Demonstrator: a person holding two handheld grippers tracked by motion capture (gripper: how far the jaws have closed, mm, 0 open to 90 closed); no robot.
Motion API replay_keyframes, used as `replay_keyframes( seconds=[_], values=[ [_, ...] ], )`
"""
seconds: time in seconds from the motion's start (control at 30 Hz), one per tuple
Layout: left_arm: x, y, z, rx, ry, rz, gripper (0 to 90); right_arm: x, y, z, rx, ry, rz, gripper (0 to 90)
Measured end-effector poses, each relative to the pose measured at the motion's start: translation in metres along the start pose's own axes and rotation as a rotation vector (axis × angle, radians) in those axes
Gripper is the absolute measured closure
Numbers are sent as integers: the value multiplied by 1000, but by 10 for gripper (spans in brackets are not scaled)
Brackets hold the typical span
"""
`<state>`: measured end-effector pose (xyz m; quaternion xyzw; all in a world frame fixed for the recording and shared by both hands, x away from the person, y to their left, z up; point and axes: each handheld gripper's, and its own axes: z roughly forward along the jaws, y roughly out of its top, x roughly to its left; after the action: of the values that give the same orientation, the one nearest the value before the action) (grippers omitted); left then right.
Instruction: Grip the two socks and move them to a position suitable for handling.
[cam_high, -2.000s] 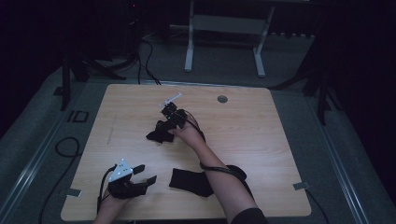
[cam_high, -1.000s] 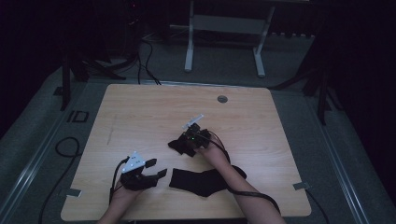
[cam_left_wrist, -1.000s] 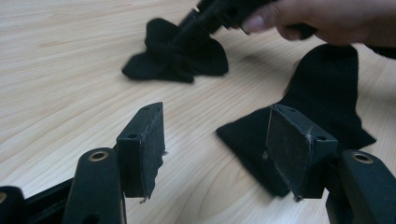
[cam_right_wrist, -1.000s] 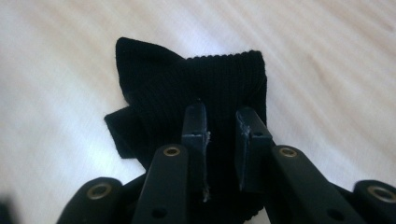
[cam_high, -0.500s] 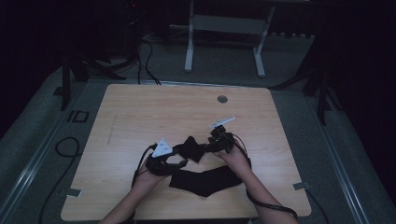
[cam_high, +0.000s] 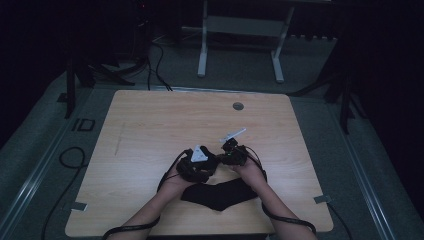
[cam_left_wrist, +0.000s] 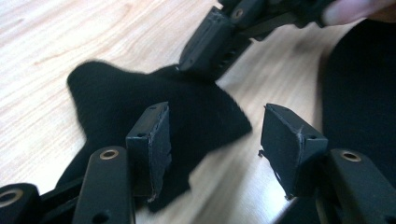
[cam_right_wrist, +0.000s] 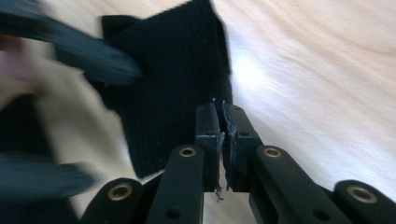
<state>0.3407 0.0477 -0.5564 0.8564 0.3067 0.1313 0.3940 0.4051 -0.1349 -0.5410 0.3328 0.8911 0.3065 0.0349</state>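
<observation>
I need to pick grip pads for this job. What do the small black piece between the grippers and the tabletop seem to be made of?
The small black piece looks like knitted fabric, probably a sock: fine ribbed rows, matte, with a soft limp edge. The right gripper pinches its edge; the left gripper stands open over it. The table looks like light wood or a wood-grain laminate, smooth with a slight sheen; which of the two I cannot tell.

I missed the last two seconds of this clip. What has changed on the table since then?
The right gripper carried a small black cloth from mid-table back toward the person and stays shut on it. The left gripper, jaws open, moved from the near left corner inward to meet it. The larger black cloth stayed at the near edge.
</observation>
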Motion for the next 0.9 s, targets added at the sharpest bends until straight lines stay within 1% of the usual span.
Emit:
replay_keyframes(
  seconds=[0.03,0.07,0.1,0.13,0.2,0.23,0.27,0.33,0.37,0.43,0.5,0.53,0.57,0.63,0.67,0.7,0.73,0.77,0.8,0.87,0.9],
  values=[
    [0,0,2,-2,4,-6,427,0,0,-1,-2,8,10,862],
    [0,0,2,-2,4,-6,427,0,0,-1,-2,8,10,862],
    [-1,1,4,15,9,-9,427,0,0,-2,-8,38,22,863],
    [-1,2,5,21,18,-11,411,2,0,-7,-34,64,54,863],
    [-2,2,6,36,41,-10,409,5,2,-11,-50,91,62,863],
    [-3,2,6,36,51,-13,406,6,4,-14,-61,95,65,863],
    [-4,3,5,31,62,-14,406,8,5,-16,-68,110,68,863],
    [-6,4,4,21,66,-21,406,11,8,-21,-88,141,80,862],
    [-7,5,3,15,82,-23,406,13,10,-22,-96,151,82,862],
    [-7,7,1,0,101,-42,417,17,12,-25,-116,173,106,862],
    [-6,8,-2,-4,131,-62,494,20,13,-27,-123,164,97,862],
    [-5,9,-3,-4,144,-59,573,21,14,-28,-125,165,99,862],
    [-5,9,-5,-5,160,-61,673,22,14,-28,-123,168,96,861],
    [-3,9,-7,-6,156,-56,821,23,14,-29,-124,148,87,859],
    [-3,9,-9,-9,158,-54,846,23,14,-29,-126,145,81,843],
    [-3,9,-10,-9,148,-55,858,23,14,-30,-126,142,74,790],
    [-3,10,-12,-11,145,-55,862,22,14,-30,-129,147,73,685],
    [-1,10,-14,-18,136,-68,866,22,14,-31,-142,152,73,641],
    [0,11,-17,-28,125,-79,869,21,13,-33,-159,144,78,596],
    [2,13,-22,-32,126,-79,872,17,10,-38,-188,134,96,515],
    [3,14,-25,-34,131,-81,874,15,9,-40,-201,126,109,503]
  ],
)
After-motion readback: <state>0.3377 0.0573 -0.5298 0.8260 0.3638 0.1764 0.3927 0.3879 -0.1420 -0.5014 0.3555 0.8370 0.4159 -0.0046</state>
